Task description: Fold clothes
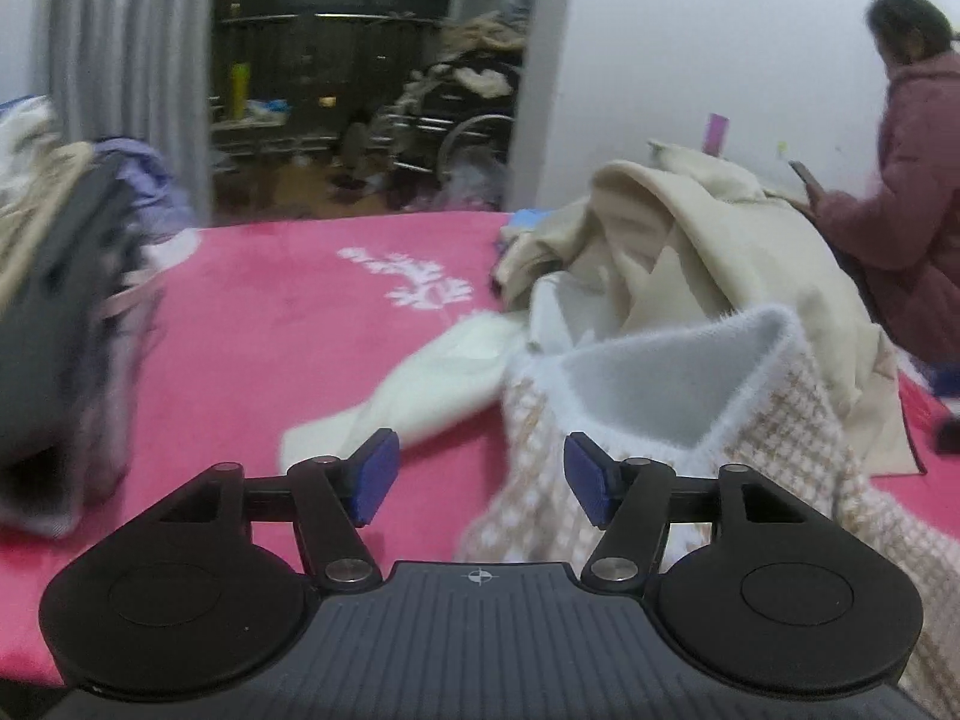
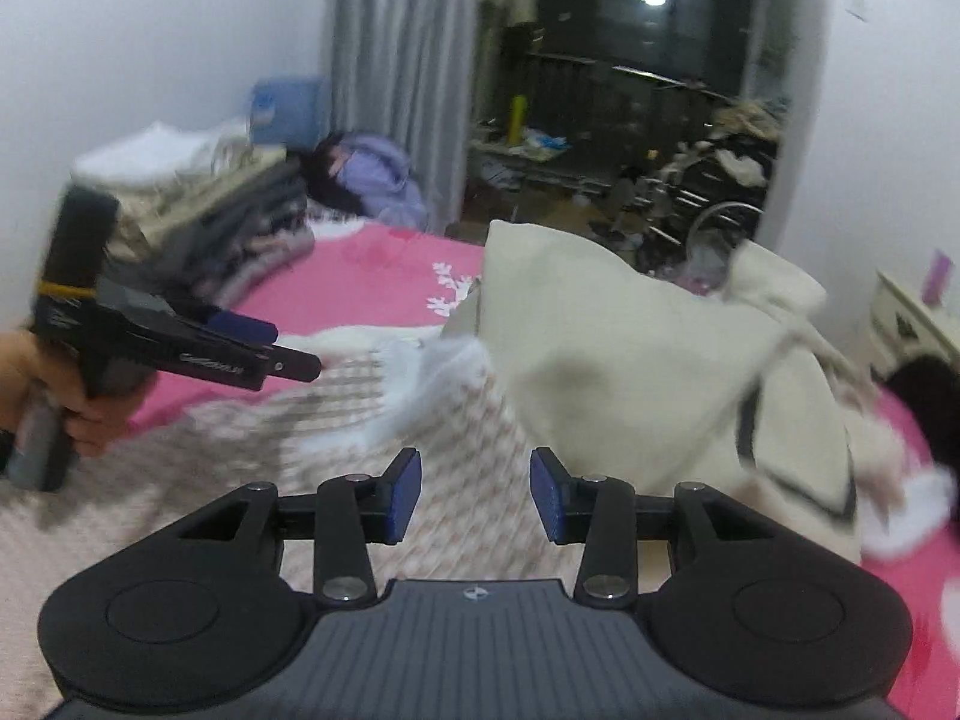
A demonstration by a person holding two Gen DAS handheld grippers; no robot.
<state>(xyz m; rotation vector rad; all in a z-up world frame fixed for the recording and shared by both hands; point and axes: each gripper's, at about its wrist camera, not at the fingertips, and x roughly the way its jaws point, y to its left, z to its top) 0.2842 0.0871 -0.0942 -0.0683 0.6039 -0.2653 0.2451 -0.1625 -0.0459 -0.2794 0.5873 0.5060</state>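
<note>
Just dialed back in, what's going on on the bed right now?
A person is folding clothes on a pink bedspread with a handheld gripper in each hand. Both the left gripper and right gripper are open and hold nothing; each hangs over a checked beige-and-white garment with a fuzzy white collar. Behind it lies a heap of cream garments, still unfolded. A stack of already folded clothes sits at the far left of the bed. Another person in a pink coat sits beyond the bed.

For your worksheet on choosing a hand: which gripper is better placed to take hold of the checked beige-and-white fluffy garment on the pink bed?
Probably the left. The left gripper is open right at the checked beige-and-white fluffy garment. The right gripper is open too, facing it and the cream coat.
</note>
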